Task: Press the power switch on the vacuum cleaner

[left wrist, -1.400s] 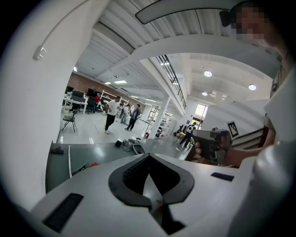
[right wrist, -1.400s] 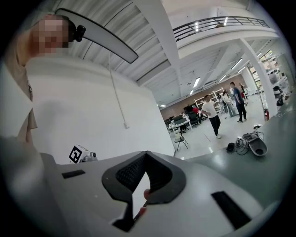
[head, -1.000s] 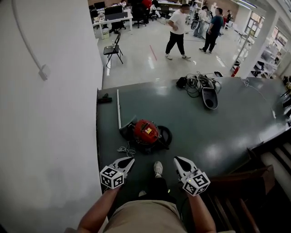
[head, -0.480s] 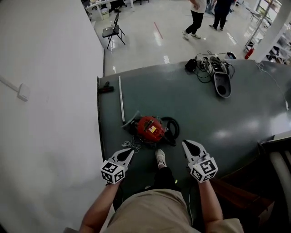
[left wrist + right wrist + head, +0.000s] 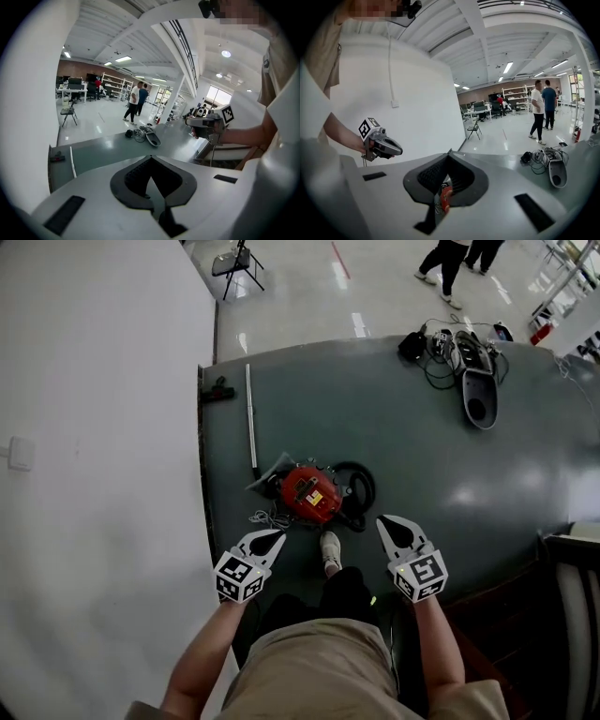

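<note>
The red vacuum cleaner (image 5: 309,493) sits on the dark green floor (image 5: 422,456), with its black hose (image 5: 359,486) curled at its right and a cord (image 5: 267,517) at its left. Both grippers hang above the floor, nearer to me than the vacuum. My left gripper (image 5: 274,536) is at the vacuum's near left, jaws meeting at a point, nothing held. To the vacuum's near right, my right gripper (image 5: 384,521) is shut and empty too. In the right gripper view a sliver of the red vacuum (image 5: 445,197) shows through the hollow behind the shut gripper tip (image 5: 449,152). The left gripper (image 5: 150,158) looks over bare floor.
A white wall (image 5: 94,474) borders the floor on the left. A thin white tube (image 5: 250,423) and a small black part (image 5: 217,390) lie beyond the vacuum. Cables and a grey housing (image 5: 476,371) lie far right. My shoe (image 5: 329,549) is just before the vacuum. People (image 5: 459,259) walk far off.
The view has tipped down and moved forward, so the vacuum now lies closer to both grippers. Both grippers stay shut and level with each other.
</note>
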{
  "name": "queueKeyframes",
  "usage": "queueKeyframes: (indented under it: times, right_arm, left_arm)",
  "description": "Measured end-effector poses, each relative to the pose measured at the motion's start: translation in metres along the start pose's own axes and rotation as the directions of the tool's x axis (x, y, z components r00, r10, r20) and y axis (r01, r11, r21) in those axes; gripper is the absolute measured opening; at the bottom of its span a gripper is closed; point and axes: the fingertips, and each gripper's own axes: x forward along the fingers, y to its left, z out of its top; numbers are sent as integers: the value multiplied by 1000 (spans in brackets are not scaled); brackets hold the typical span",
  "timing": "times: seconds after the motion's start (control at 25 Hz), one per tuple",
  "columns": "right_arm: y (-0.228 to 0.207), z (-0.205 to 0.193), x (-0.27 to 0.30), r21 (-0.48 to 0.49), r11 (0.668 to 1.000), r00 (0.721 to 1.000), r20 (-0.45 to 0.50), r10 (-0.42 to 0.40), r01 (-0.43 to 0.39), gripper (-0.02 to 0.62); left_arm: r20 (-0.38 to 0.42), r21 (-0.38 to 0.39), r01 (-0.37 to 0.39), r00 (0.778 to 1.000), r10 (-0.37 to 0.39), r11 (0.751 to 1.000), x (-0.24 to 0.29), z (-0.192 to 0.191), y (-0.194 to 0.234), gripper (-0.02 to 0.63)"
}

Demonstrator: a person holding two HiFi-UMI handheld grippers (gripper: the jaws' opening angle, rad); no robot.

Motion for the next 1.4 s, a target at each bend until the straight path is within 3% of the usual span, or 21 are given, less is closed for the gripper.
queueKeyframes:
  times: [0.32,0.6,0.8,0.92,1.16,1.4]
  right_arm:
    - [-20,-51,62,-27,998,986,-157,55,-60,9]
    - [-14,-129,137,-3,998,955,-292,58,-62,9]
    - [-6,-194,187,-23,996,917,-392,68,-83,9]
    - [-1,-241,214,-33,994,886,-457,78,-104,9]
    - [-10,-338,267,-38,995,821,-568,54,-92,9]
    - [-21,-409,307,-53,997,745,-667,8,-57,9]
  left_arm:
    - [-48,-113,-118,992,113,987,30,-24,64,6]
    - [-126,-74,-107,987,97,992,75,-69,112,6]
    - [-175,-141,-28,985,3,990,122,-119,124,6]
    - [-208,-137,-3,978,-26,991,148,-151,128,6]
    - [-262,-108,-14,965,-15,994,183,-202,142,6]
    - [-317,-112,-17,948,-20,994,206,-245,159,6]
